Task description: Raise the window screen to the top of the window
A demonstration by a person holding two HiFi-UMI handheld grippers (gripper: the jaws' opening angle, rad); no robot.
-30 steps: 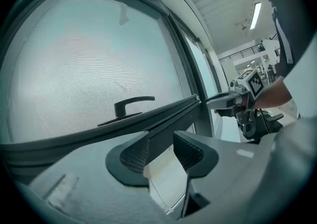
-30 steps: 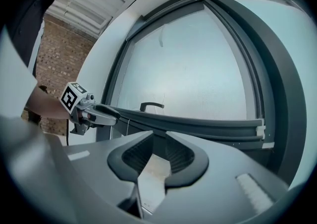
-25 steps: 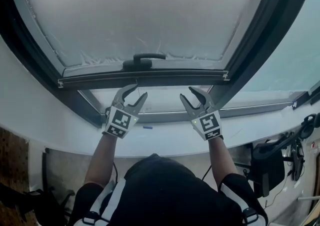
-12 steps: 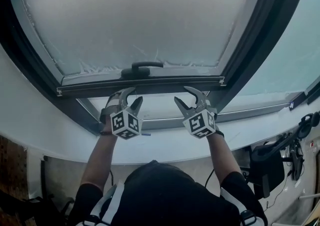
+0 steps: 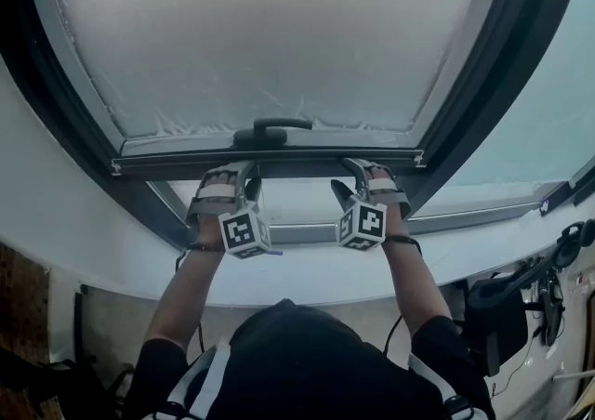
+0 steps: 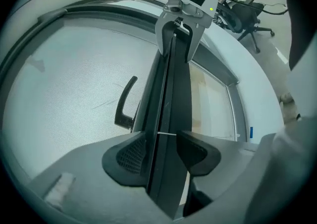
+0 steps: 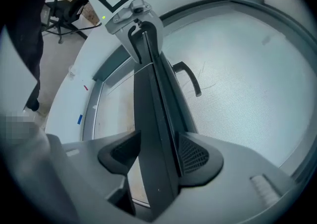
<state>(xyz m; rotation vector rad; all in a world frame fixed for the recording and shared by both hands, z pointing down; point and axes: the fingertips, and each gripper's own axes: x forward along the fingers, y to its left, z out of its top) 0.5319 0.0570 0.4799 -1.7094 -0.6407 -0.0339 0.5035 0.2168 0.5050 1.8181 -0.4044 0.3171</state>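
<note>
White curved sill (image 5: 93, 223) under a dark window frame (image 5: 507, 84); floor clutter lies below at the right. The window screen (image 5: 270, 28) is grey mesh and covers nearly the whole opening. Its bottom rail (image 5: 279, 164) sits low, just above the frame's lower edge, with a strip of bare glass (image 5: 297, 197) under it. A dark handle (image 5: 270, 128) sits at mid-rail on the mesh side, and neither gripper touches it. The left gripper (image 5: 237, 175) is on the rail left of the handle and the right gripper (image 5: 358, 173) is to the right of it, about level with each other. Both sets of jaws are spread wide and have just been opening. In each gripper view the rail runs straight through the gap, one pad on the mesh side and one on the glass side. The pads lie close along the rail's faces, but I see no squeeze, so I read both as straddling it and not yet clamped. The step in hand looks like taking hold of the rail, and the lift has barely begun since the screen is still near the bottom. The next move probably calls for closing both grippers on the rail. After that, both hands should push up together at the same rate so the rail stays level and does not jam in the side tracks on the way to the top of the frame.
</note>
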